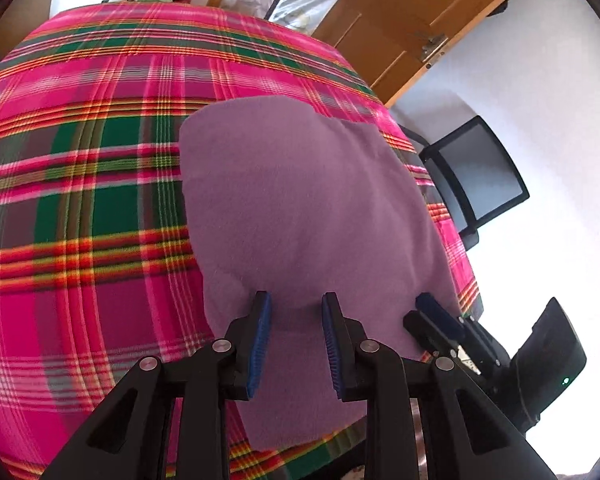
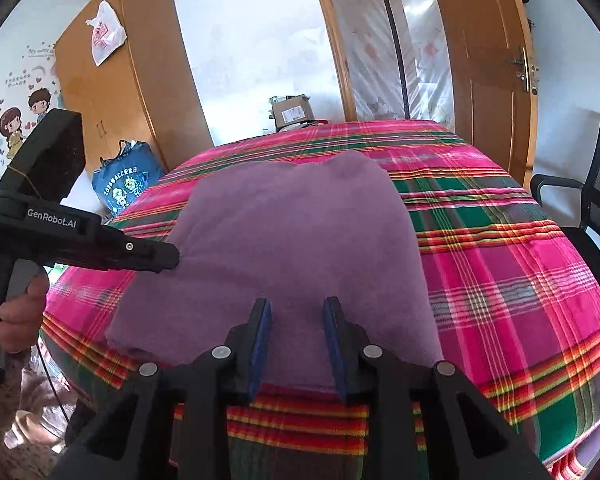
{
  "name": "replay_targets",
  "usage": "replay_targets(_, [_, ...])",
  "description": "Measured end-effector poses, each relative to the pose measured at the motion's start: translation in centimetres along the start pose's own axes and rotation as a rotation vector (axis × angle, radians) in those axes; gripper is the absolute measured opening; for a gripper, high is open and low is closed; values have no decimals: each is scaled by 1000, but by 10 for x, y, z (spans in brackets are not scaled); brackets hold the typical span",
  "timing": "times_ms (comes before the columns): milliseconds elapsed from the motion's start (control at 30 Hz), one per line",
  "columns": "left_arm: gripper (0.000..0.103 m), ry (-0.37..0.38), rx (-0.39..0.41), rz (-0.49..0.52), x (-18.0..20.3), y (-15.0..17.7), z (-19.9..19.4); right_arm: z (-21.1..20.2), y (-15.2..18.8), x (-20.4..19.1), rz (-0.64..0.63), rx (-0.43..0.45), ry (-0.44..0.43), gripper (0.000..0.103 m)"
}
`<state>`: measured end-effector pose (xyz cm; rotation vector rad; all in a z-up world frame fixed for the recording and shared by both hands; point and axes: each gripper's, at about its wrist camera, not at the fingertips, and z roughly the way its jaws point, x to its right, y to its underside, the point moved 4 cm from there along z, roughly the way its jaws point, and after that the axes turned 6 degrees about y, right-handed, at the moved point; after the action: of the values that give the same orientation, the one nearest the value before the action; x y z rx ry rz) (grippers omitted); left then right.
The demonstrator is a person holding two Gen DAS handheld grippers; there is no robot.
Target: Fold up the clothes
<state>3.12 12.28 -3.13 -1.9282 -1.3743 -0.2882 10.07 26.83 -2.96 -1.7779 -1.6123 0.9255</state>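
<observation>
A purple cloth (image 2: 284, 248), already folded into a thick block, is seen lying near the lower edge of a plaid bedspread (image 2: 500, 264). The left gripper (image 1: 296, 312) is held over the cloth's near end with its jaws apart and nothing pinched. The right gripper (image 2: 297, 312) is likewise parted above the near hem, empty. The next fold is judged best served by both near corners being clamped through all layers and carried evenly toward the far edge, so that the block is not skewed. In the right wrist view a wardrobe (image 2: 112, 80) is shown at upper left, a door (image 2: 484, 48) at upper right and a chair (image 2: 596, 200) at the right edge.
</observation>
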Motion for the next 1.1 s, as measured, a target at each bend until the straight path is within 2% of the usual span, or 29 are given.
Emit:
replay_targets(167, [27,30,8,-26,-5,11,-4,-6,6,-1,-10,-4,6,28])
replay_targets(333, [27,13,21,-16,-2,20,-7,-14,13,1,-7,-9,7,28])
replay_targets(600, [27,48,29,-41,-8,32,-15,-29,15,5,-21,-59,19,28])
replay_targets(733, [27,60,40,-38,-13,42,-22,-46,-1,7,-16,13,-10,28])
replay_targets(800, [27,76,53,-48,-15,45,-25,-46,-11,14,8,42,12,29])
replay_targets(833, [28,89,59,-56,-17,45,-26,-43,-15,18,25,42,24,35])
replay_targets(867, [29,101,64,-60,-17,46,-27,-38,-19,23,44,38,30,42])
replay_targets(967, [29,124,76,-65,-20,48,-27,-19,-18,40,113,-19,17,42])
replay_targets(1100, [30,90,69,-75,-27,46,-28,0,-7,59,200,-89,10,46])
